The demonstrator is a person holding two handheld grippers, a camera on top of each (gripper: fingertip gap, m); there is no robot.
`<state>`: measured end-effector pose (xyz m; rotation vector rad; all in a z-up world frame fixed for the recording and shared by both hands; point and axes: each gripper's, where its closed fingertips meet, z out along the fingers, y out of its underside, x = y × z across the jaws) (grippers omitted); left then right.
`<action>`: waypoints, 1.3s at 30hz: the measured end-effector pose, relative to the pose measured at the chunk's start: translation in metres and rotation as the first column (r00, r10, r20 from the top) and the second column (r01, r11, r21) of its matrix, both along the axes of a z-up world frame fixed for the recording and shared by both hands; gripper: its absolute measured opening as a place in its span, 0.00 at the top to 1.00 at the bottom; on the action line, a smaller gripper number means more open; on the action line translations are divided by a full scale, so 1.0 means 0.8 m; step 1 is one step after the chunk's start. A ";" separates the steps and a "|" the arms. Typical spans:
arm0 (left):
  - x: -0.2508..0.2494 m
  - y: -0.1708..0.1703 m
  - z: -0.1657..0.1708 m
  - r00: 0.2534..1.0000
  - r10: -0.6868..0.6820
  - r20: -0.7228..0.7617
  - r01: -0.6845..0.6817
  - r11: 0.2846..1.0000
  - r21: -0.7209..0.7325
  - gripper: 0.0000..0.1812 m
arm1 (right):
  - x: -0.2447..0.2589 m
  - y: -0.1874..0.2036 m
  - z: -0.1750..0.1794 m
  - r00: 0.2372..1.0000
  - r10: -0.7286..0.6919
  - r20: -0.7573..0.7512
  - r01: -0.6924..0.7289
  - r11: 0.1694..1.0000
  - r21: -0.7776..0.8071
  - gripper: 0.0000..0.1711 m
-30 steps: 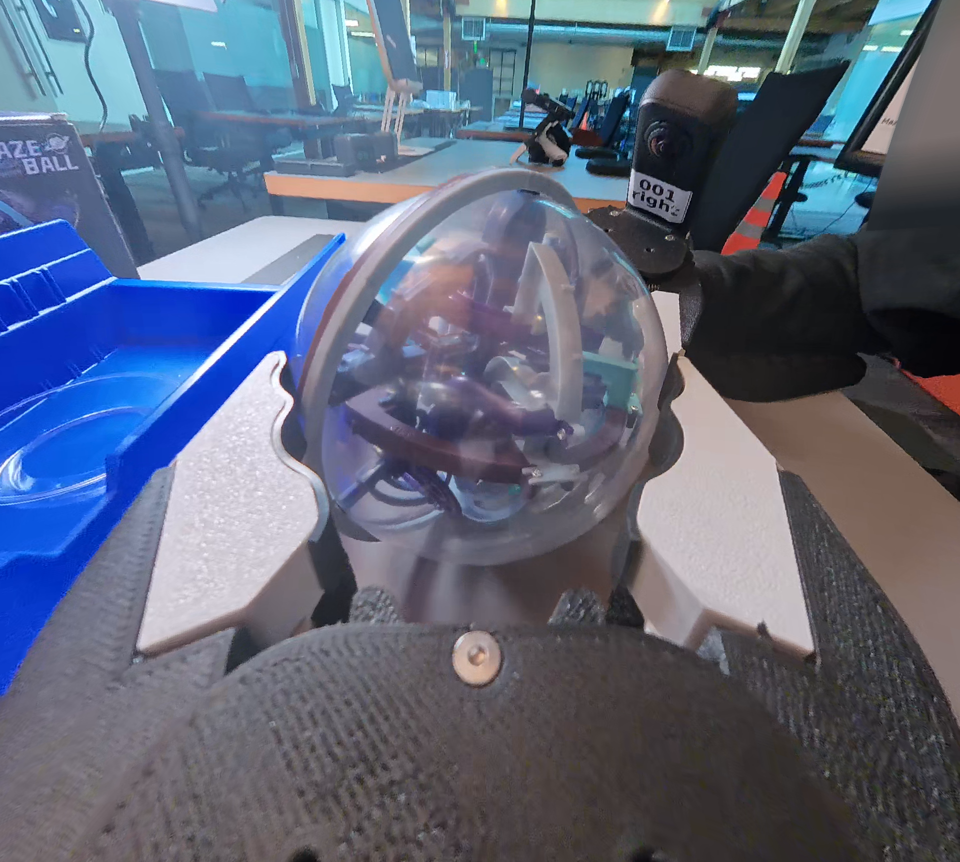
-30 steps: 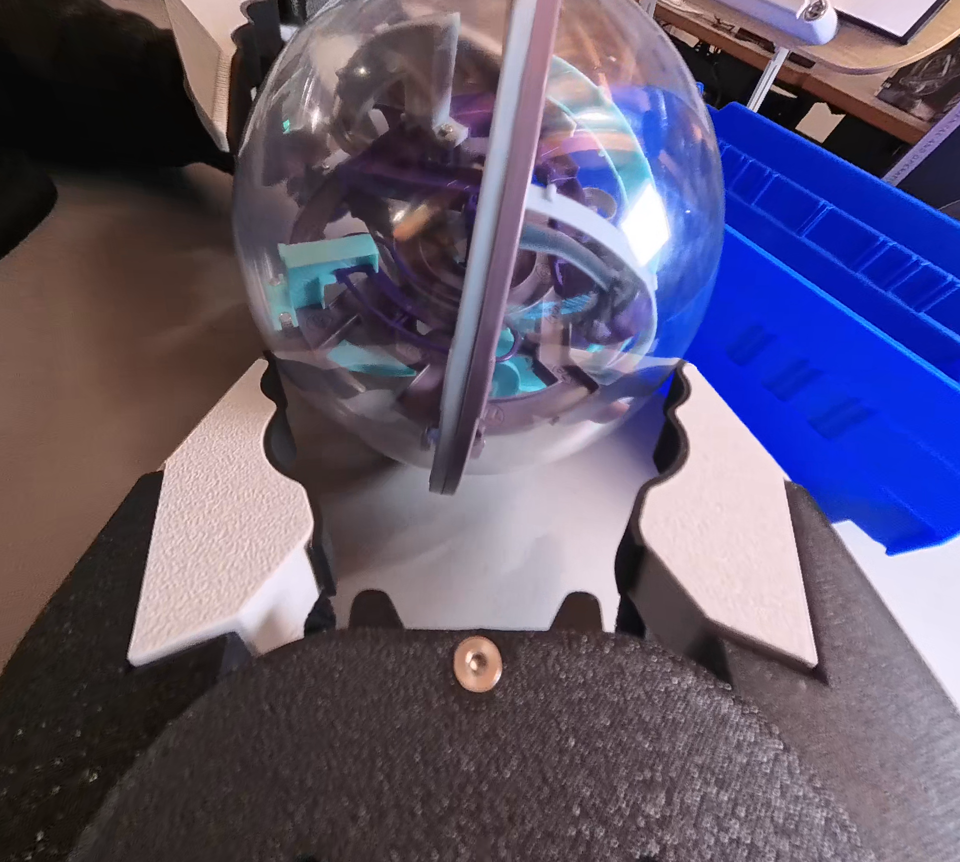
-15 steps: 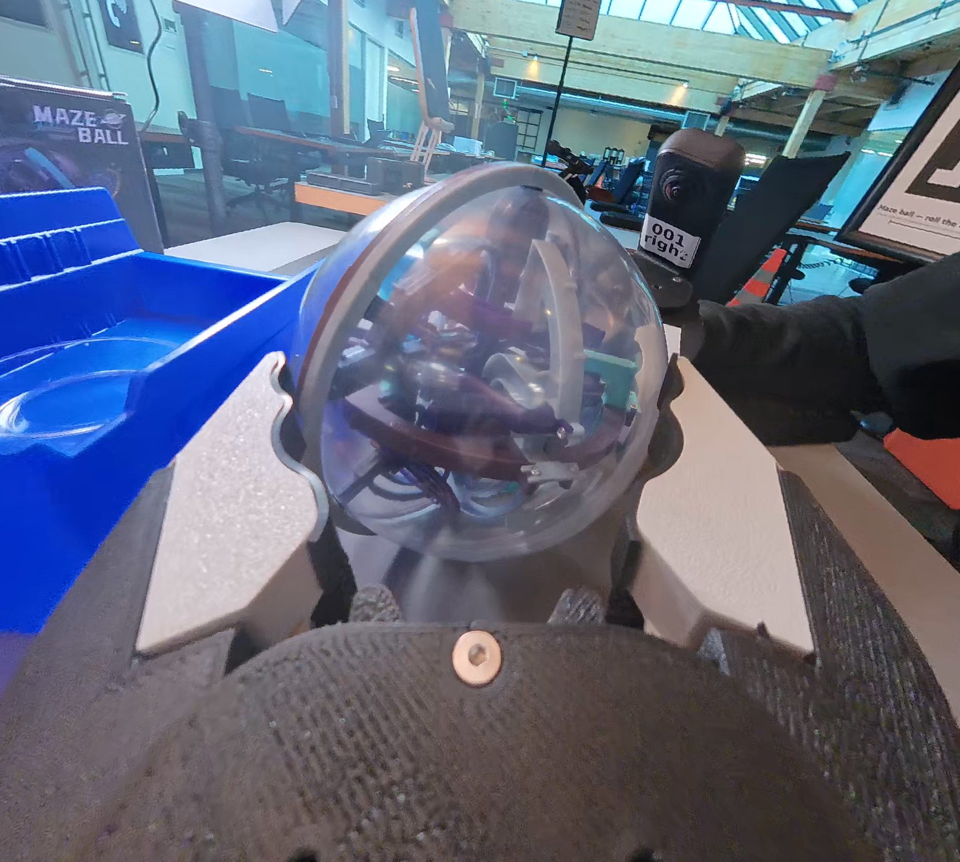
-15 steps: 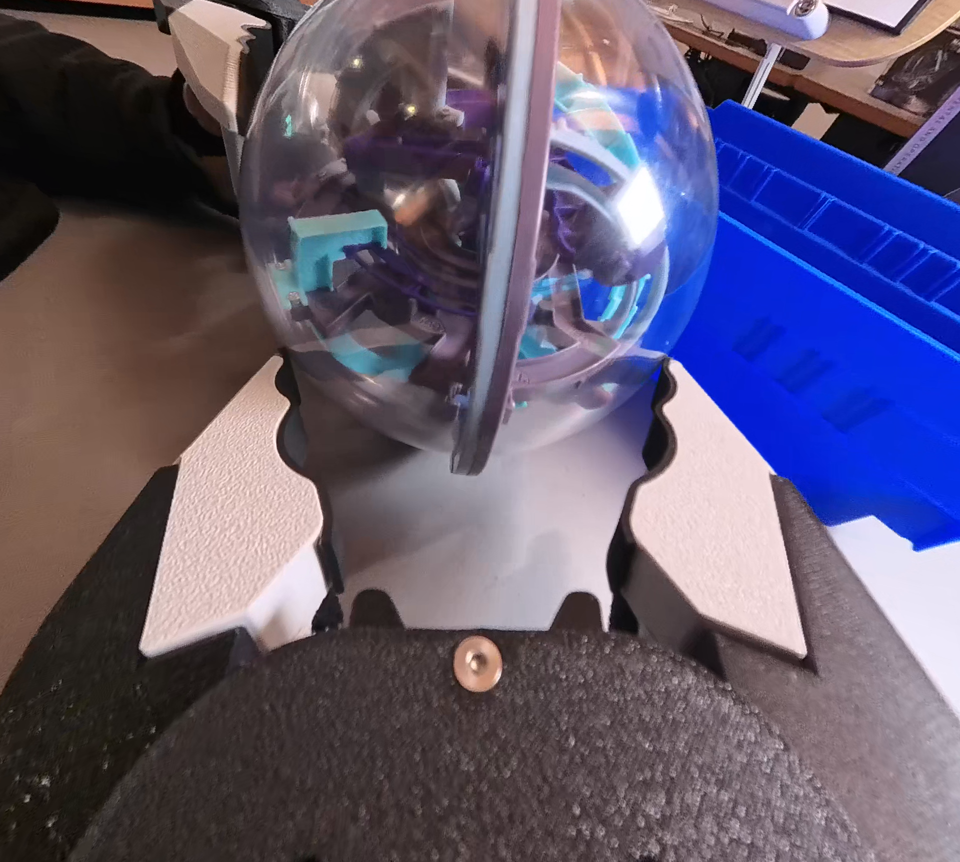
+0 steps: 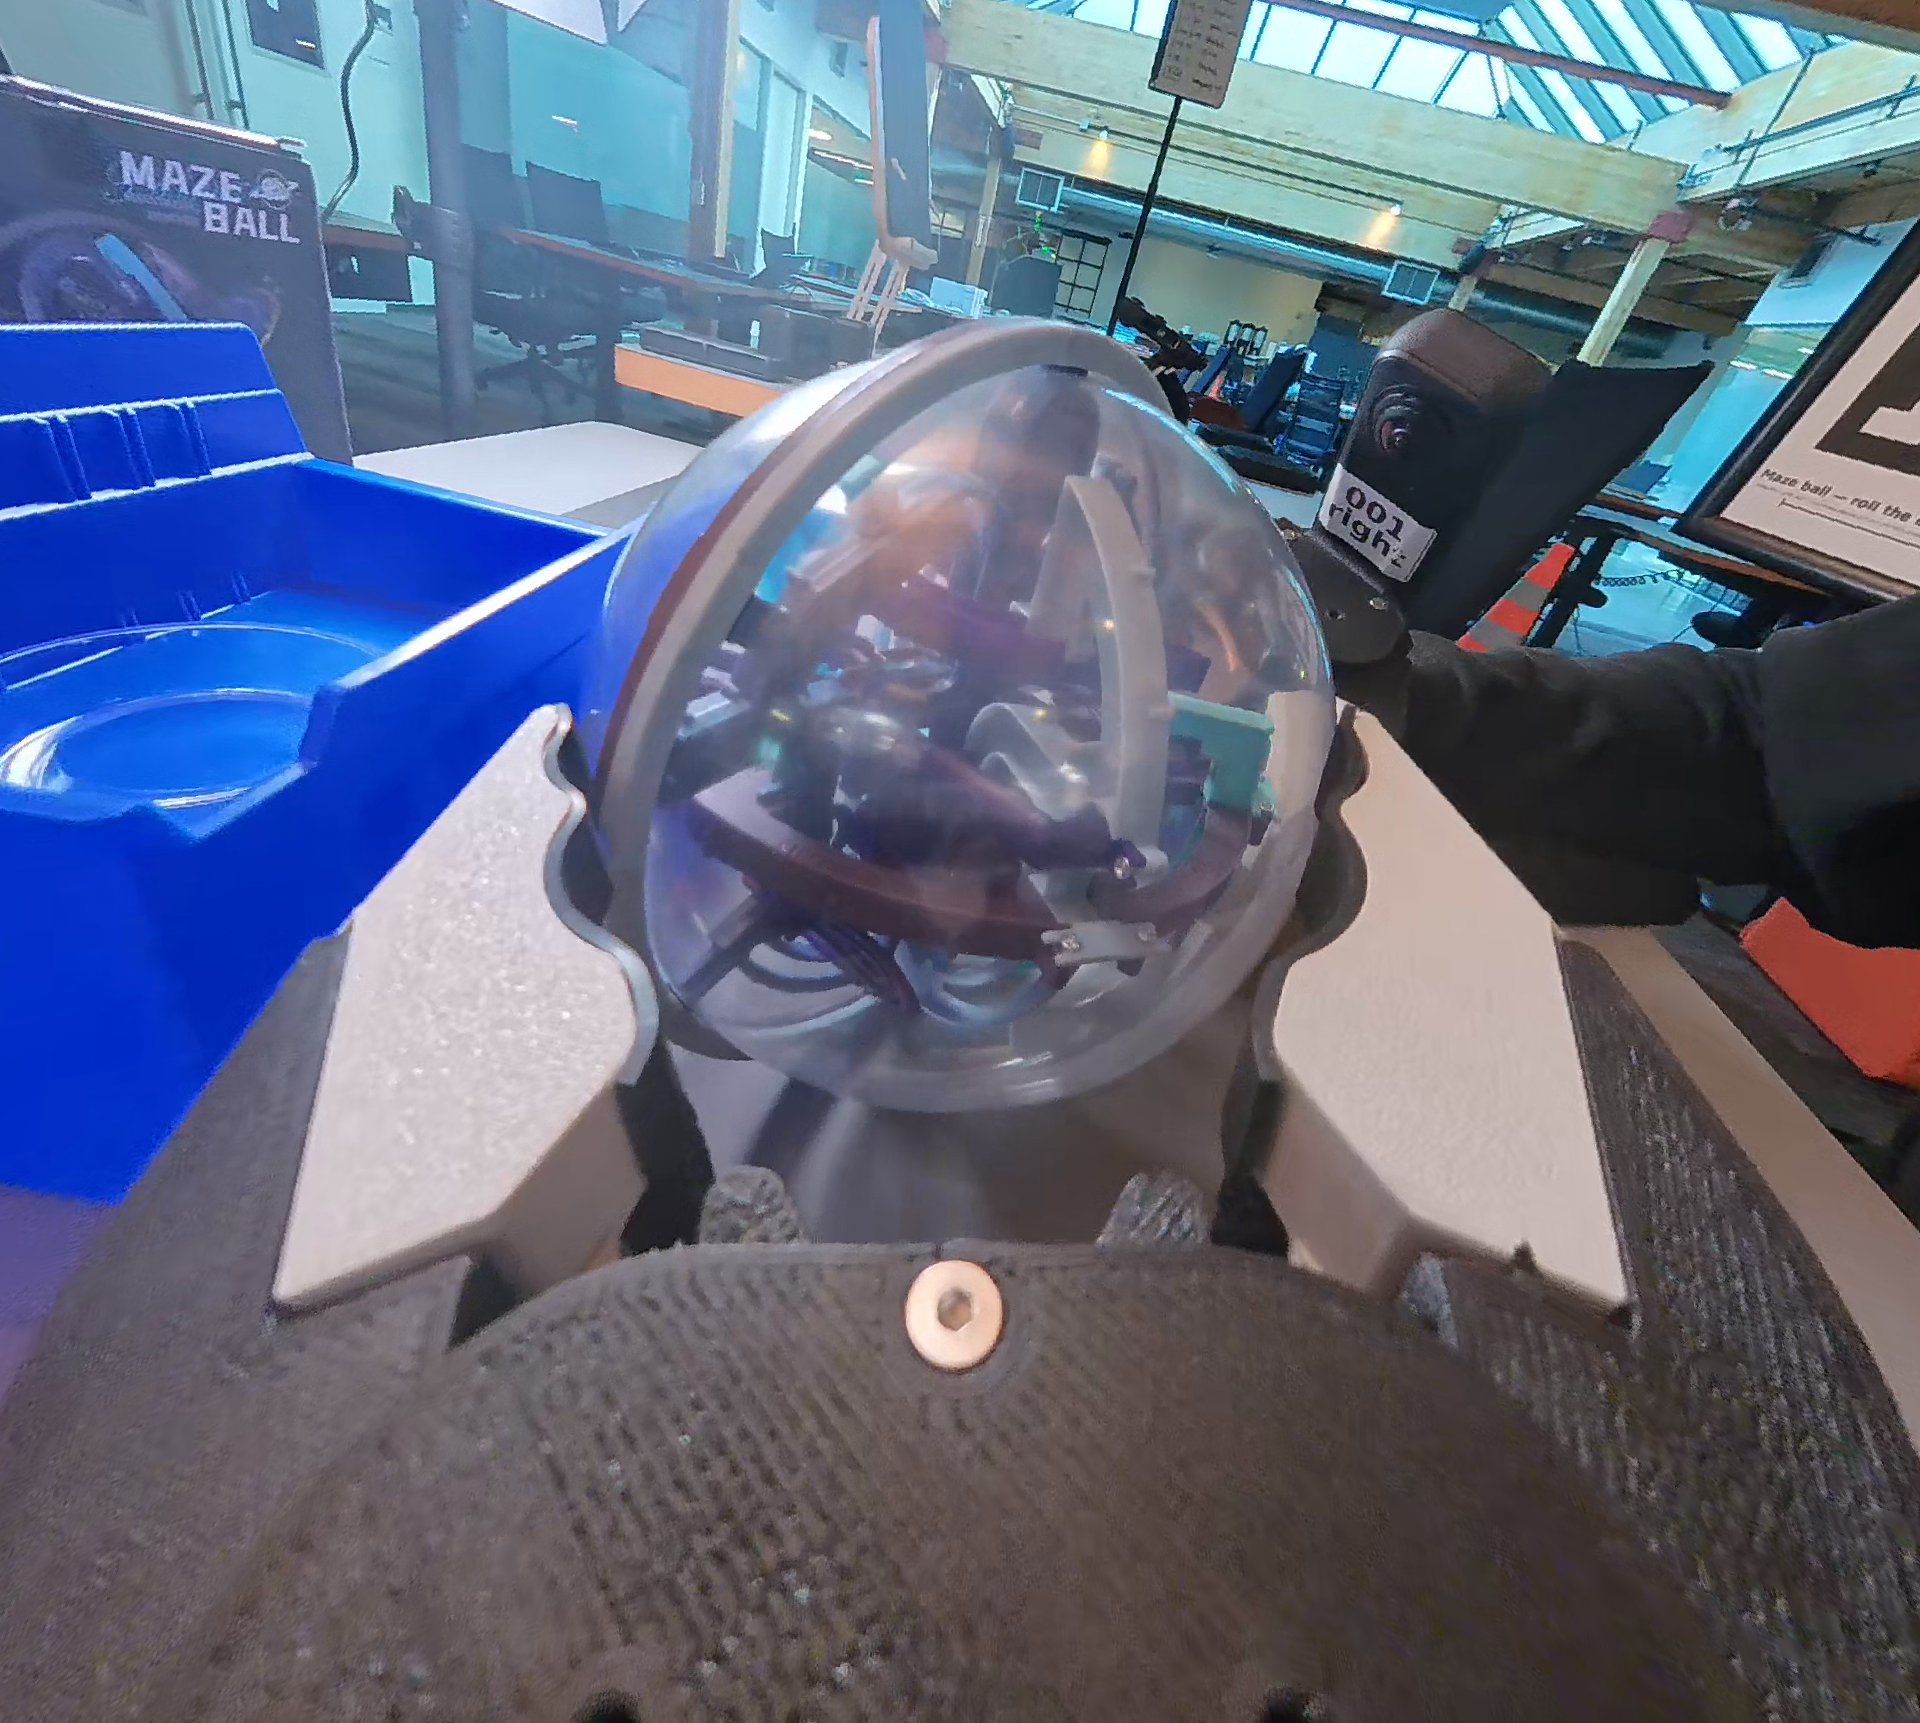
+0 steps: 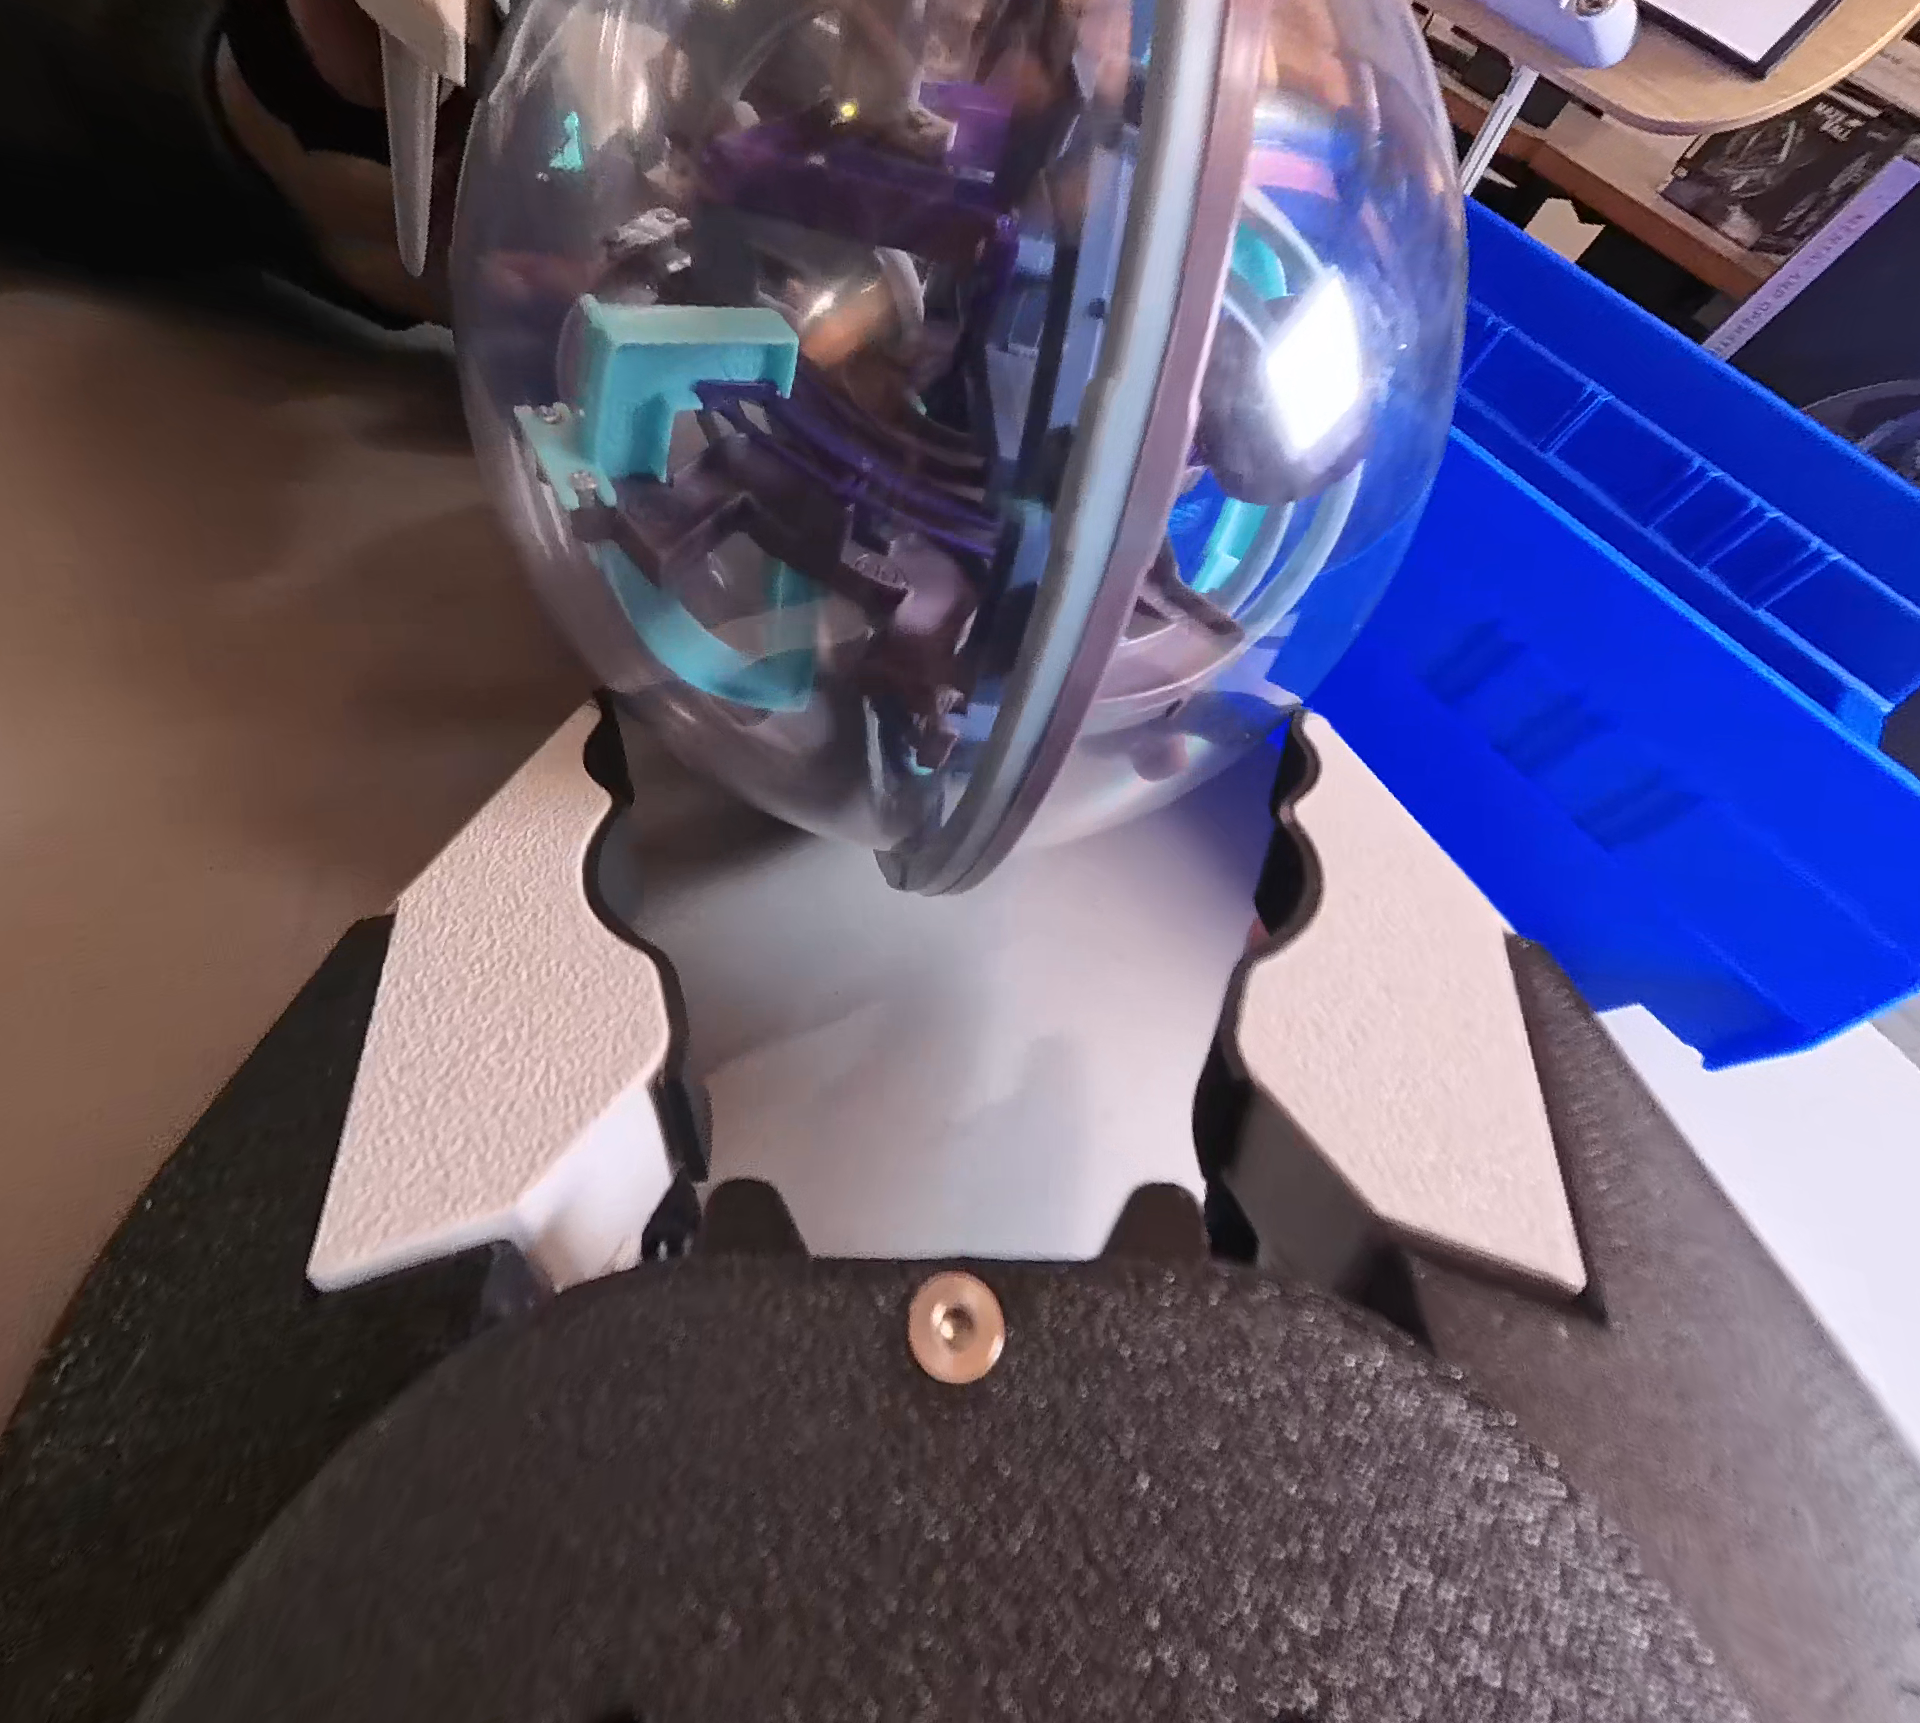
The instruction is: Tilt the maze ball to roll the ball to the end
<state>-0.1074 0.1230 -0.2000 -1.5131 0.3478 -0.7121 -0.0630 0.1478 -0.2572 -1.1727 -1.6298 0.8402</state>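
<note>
**Two grippers hold the maze ball while I tip it**

Both of my grippers have the maze ball (image 5: 966,738) between them. In the left wrist view, the left gripper (image 5: 961,800) has its jaws spread wide around the clear ball, and each jaw presses on one side of it. The ball sits deep between the jaws, close to their tips. In the right wrist view, the right gripper (image 6: 940,769) has its jaws spread wide too, with the bottom of the ball between the tips. I think those jaws are pinching it, but the touch is less clear there.

The ball is up off the bench (image 6: 208,582). Its grey ring (image 6: 1174,323) leans to one side, so the ball is tipped. A blue bin (image 6: 1662,613) is just beside the right jaw of the right gripper, and beside the left jaw of the left one.

I think I am in the middle of the tilting step. Inside I see purple, teal and white tracks. A shiny round thing (image 6: 852,312) near the teal block (image 6: 665,395) may be the little ball, but I cannot be sure.

Next I should turn both grippers together, slowly. I need to find the little ball first, then tip the track down its way. Both grips must stay firm so the smooth shell does not slip.
</note>
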 end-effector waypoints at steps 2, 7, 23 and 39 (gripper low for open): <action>-0.001 -0.002 -0.001 1.000 -0.013 -0.020 0.013 1.000 0.003 0.25 | 0.002 0.001 -0.001 1.000 0.002 0.011 -0.002 1.000 0.025 0.32; -0.007 -0.007 -0.008 0.995 -0.046 -0.088 0.047 0.999 0.009 0.26 | 0.009 0.005 -0.002 0.999 0.006 0.037 -0.010 0.995 0.098 0.44; -0.018 -0.008 -0.034 0.920 0.025 -0.392 0.002 0.998 0.067 0.27 | 0.018 0.037 -0.008 0.996 -0.071 0.045 0.046 0.907 0.419 0.94; -0.033 -0.005 -0.053 0.191 0.506 -0.841 0.013 0.855 0.518 0.37 | 0.033 0.081 -0.020 0.981 -0.165 0.103 0.102 0.887 0.451 0.86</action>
